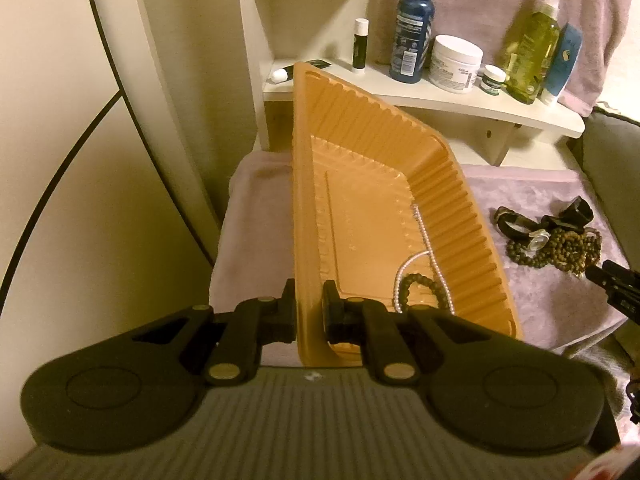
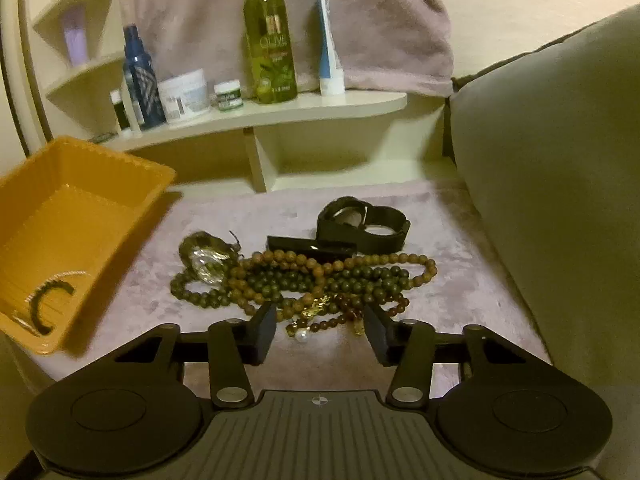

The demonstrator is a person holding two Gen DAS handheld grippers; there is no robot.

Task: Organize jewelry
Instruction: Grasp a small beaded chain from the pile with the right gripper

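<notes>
My left gripper (image 1: 309, 312) is shut on the near rim of an orange plastic tray (image 1: 448, 216) and holds it tilted. A white pearl strand (image 1: 420, 240) and a dark bead bracelet (image 1: 424, 286) lie in its low corner. The tray also shows at the left of the right wrist view (image 2: 120, 172). My right gripper (image 2: 320, 330) is open just above the near edge of a pile of brown and green bead necklaces (image 2: 320, 276) on a mauve cloth (image 2: 460, 288). A crystal-faced watch (image 2: 206, 258) and black watches (image 2: 360, 224) lie with the pile.
A white corner shelf (image 2: 320, 110) behind holds an olive oil bottle (image 2: 270, 48), a blue bottle (image 2: 142, 80), jars and a tube. A grey cushion (image 2: 560, 200) stands at the right. A pale wall panel (image 1: 100, 160) is at the left.
</notes>
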